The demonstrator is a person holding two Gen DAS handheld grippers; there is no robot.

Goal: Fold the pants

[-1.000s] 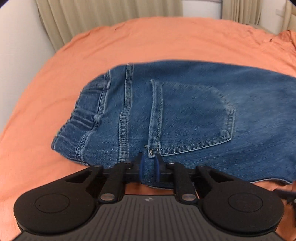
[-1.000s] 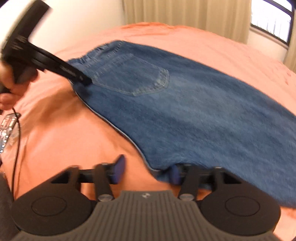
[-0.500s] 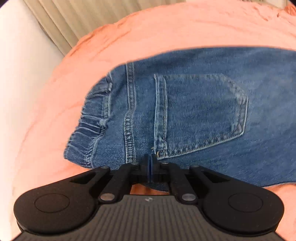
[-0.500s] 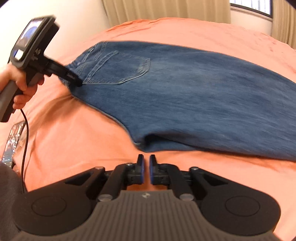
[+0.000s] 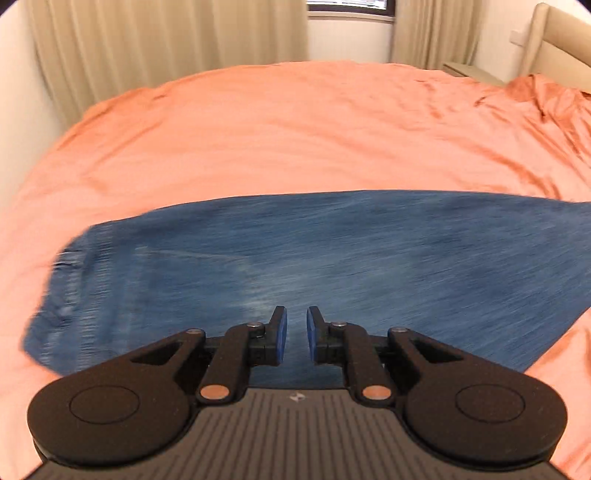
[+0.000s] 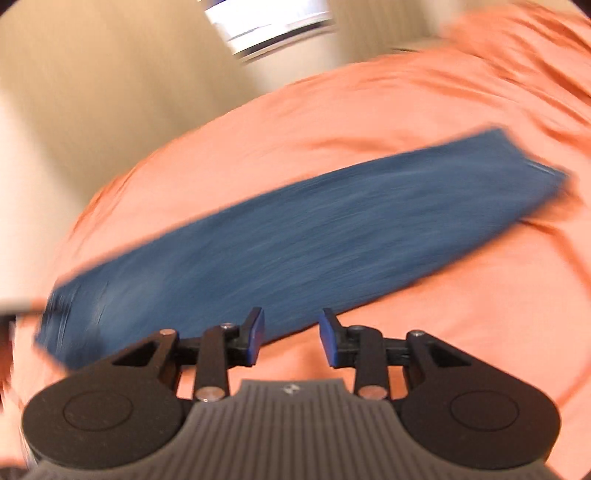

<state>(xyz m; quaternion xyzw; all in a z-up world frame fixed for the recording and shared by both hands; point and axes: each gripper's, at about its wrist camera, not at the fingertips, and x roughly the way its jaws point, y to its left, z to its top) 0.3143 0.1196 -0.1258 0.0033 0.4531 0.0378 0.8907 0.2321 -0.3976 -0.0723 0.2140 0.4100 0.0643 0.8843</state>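
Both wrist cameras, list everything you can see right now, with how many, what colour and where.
jeans: one pair, blue denim, lying flat across the bed as a long strip, blurred in both views
bedspread: one, orange, covering the bed under the jeans
curtains: beige, on the wall behind the bed
window: one, at the top between the curtains
headboard: one, beige, at the far right in the left wrist view
left gripper: one, black with blue pads, open, nothing held, over the near edge of the jeans
right gripper: one, black with blue pads, open, nothing held, at the near edge of the jeans
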